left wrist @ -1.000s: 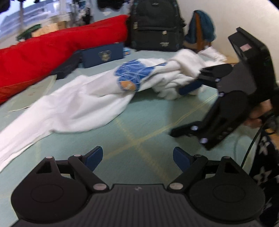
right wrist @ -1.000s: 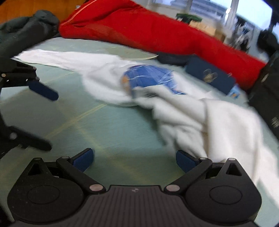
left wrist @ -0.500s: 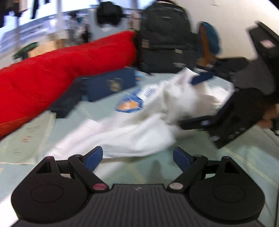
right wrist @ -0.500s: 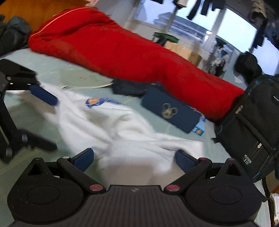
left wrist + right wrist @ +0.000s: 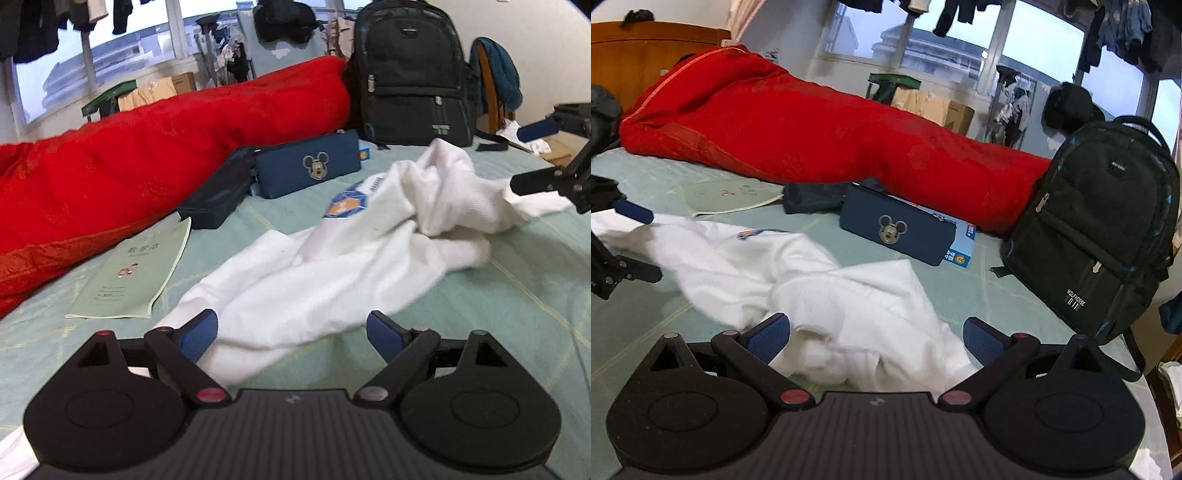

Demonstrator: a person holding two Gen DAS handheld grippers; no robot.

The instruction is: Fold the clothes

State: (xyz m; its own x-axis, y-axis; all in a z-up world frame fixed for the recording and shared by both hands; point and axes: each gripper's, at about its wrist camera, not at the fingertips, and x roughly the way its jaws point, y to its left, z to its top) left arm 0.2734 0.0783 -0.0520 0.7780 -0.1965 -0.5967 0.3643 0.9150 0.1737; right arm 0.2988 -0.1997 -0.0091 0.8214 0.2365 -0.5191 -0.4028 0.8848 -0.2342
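Loosely between spread fingers: shirt

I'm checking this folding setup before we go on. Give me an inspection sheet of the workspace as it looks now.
Surface: pale green sheet, mostly flat.
Job's things: white shirt crumpled, unfolded, blue-and-orange print showing.
Clutter: notebook, navy pencil case, dark pouch, red quilt, black backpack.
Grippers: left gripper and right gripper both open over the shirt, fingers holding nothing.
Cables: nothing seen.
Surroundings: windows, hanging clothes, cardboard boxes.
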